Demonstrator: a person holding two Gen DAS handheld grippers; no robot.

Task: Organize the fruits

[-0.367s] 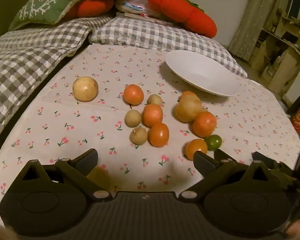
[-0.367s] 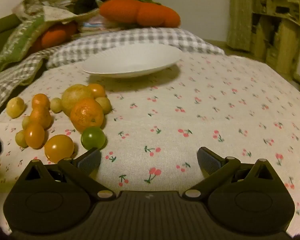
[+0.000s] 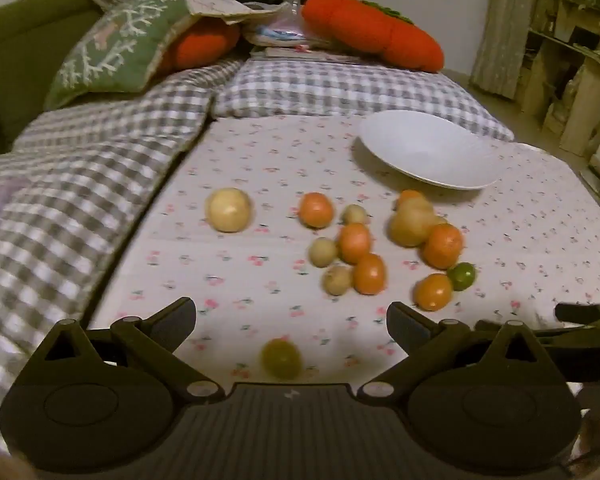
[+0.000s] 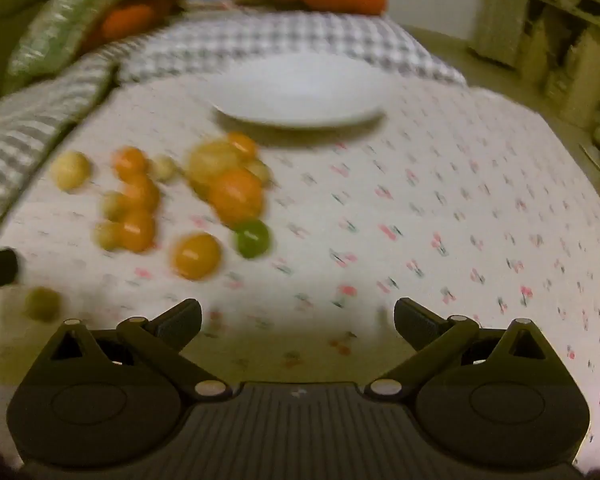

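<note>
Fruits lie scattered on a cherry-print tablecloth [image 3: 228, 288], most of them in a loose cluster: a large pale yellow fruit [image 3: 229, 210] sits alone at the far left, well apart from the rest, while orange fruits [image 3: 354, 242] and small pale ones crowd together in the middle, and a green fruit [image 3: 461, 276] touches an orange one at the cluster's near right edge. A white plate [image 3: 428, 152] stands empty beyond the cluster, to the far right, close to the nearest fruit but clear of them all. Behind the cloth a grey checked blanket [image 3: 100, 168] rises toward a green patterned cushion [image 3: 120, 48] and an orange plush carrot [image 3: 372, 32]; wooden shelving [image 3: 572, 72] stands at the far right. The left gripper [image 3: 292, 320] has its jaws spread wide with nothing pinched, and a small yellow-green fruit [image 3: 281, 359] lies on the cloth near and just below the gap, untouched by either finger. The right gripper [image 4: 298, 318] is likewise spread wide over bare cloth, gripping nothing. The right wrist view, badly blurred, shows that same yellow-green fruit [image 4: 43, 303] at its near left edge, beside a dark finger of the other tool, and looks on the plate [image 4: 300, 92] more centrally. The left wrist view alone shows a dark part of the right tool at its right edge.
</note>
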